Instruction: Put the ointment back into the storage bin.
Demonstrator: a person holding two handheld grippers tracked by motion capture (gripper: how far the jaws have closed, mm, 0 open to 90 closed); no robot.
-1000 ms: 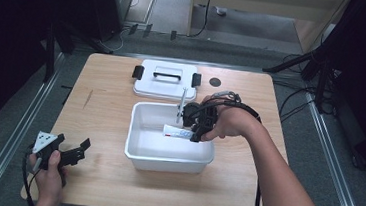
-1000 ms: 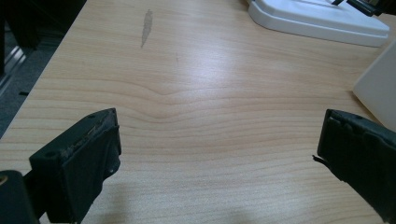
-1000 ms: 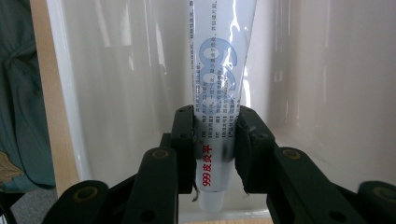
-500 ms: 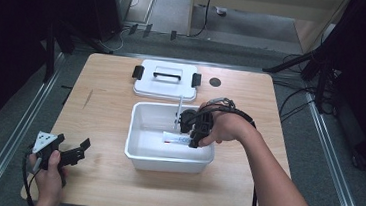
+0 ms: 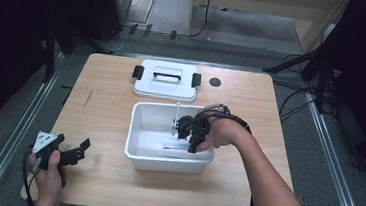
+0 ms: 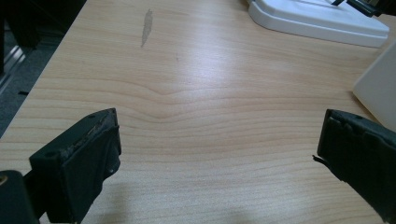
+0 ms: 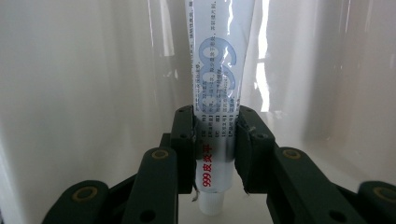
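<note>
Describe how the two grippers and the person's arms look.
Both grippers are black with two blocky jaws. The left gripper carries a grey three-cornered plate with dark dots, and a dark cable trails from it. The right gripper has linked arms with brass-coloured pivot rings, worn pads and a black cable along the forearm. No sleeves show.

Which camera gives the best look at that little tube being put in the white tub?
The right gripper view: the tube fills the middle, clamped between the right gripper fingers, print readable. The high view shows it small inside the tub. The left gripper view looks across the table instead.

Wooden table (image 5: 106, 101), grey floor (image 5: 12, 133), dark surroundings.
</note>
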